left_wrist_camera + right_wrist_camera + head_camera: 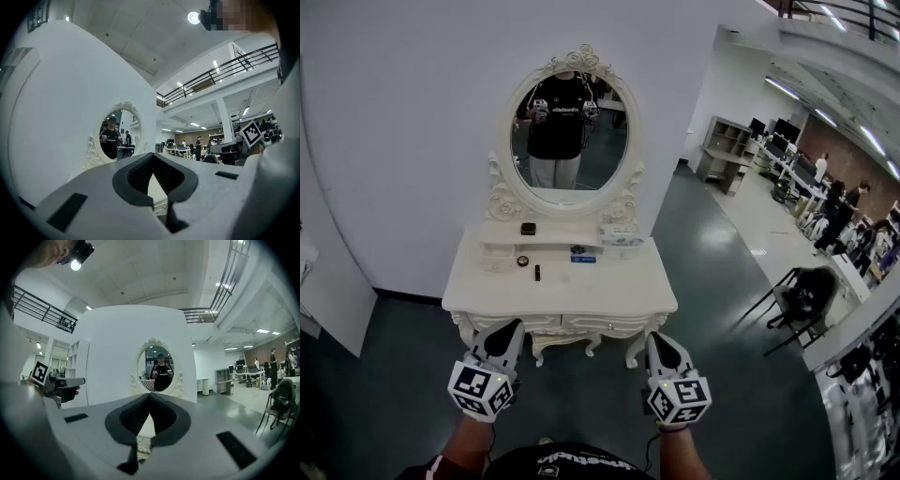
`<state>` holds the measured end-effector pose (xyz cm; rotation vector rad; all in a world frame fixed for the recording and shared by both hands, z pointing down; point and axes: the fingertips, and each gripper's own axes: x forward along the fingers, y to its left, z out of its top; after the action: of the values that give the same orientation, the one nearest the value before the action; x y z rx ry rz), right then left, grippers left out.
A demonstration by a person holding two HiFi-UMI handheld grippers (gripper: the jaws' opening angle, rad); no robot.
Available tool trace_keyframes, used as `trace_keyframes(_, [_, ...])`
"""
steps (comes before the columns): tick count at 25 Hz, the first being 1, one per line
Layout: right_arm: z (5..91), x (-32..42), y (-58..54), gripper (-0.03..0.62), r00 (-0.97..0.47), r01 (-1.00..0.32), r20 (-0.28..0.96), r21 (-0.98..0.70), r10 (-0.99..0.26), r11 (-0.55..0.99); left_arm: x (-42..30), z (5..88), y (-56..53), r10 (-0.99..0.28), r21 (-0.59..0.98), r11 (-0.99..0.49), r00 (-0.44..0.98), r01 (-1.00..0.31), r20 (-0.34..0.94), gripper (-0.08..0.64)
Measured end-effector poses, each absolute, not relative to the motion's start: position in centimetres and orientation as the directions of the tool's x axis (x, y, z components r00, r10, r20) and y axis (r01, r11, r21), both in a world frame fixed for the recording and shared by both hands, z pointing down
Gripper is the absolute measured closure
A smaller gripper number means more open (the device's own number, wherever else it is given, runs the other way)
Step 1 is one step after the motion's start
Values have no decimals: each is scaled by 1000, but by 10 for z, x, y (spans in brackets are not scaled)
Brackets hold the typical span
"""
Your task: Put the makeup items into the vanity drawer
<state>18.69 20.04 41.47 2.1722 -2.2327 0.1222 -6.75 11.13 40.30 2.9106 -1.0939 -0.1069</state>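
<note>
A black chair (806, 298) stands on the grey floor (712, 253), right of a white wall (403, 141). Farther back are a grey shelf (727, 150), desks with monitors (780, 141) and people (842, 211).

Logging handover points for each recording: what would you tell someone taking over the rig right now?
Left tool: shut, empty, held short of the vanity table.
Right tool: shut, empty, also short of the table.
Makeup items sit on the table: dark compact on the raised shelf; round pot, dark stick and small blue-and-white box on the top.
Done: nothing yet; the drawer looks closed.
Left: open the drawer and move the items in.
</note>
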Motion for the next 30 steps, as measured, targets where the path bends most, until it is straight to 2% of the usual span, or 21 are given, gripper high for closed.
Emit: trace_keyframes(30, [411,149,151,589,-117,-993,90,-8,-989,117,-106,411,72,-704,109,-710,706,-695,-83,557])
